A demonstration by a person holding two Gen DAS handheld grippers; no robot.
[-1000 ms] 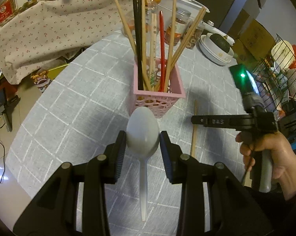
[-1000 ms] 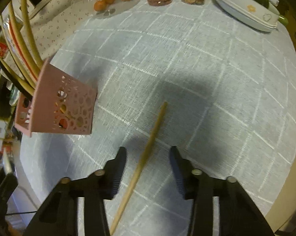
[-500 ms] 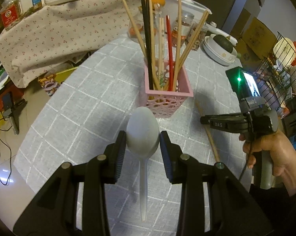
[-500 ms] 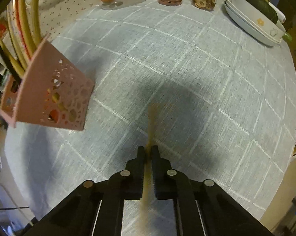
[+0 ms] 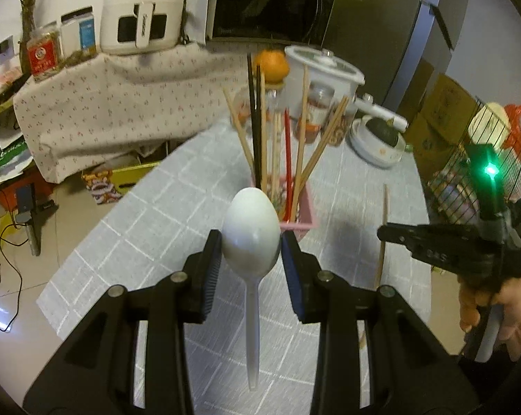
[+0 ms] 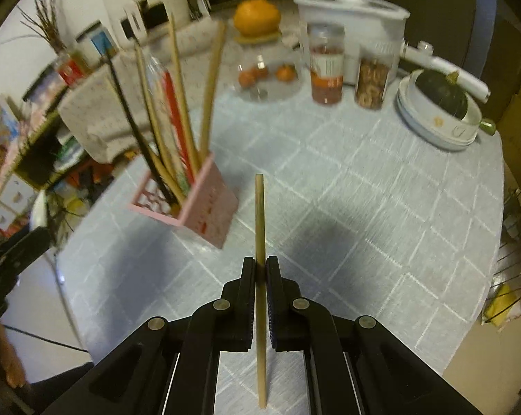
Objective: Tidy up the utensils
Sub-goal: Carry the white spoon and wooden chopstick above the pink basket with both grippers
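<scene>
So the left tool (image 5: 251, 242) has its jaws clamped on the bowl of a white plastic spoon (image 5: 251, 233), handle hanging straight down toward the camera, clear of the table (image 5: 129, 235) with its grey-blue checked cloth. Right behind the spoon sits the pink perforated plastic utensil basket (image 5: 303, 216), stuffed with upright chopsticks (image 5: 260, 128): wooden ones, a couple of black ones, one red.

The right tool (image 6: 260, 269) is closed narrow on a single wooden chopstick (image 6: 259, 214), gripping it around the middle so it sticks out both ends, pointing up toward the far side of the table. It's held in the air, off the cloth, just to the right of the pink basket in the right wrist view. From the left wrist view you can see the person's right hand (image 5: 495, 307) wrapped around that tool's handle.
</scene>
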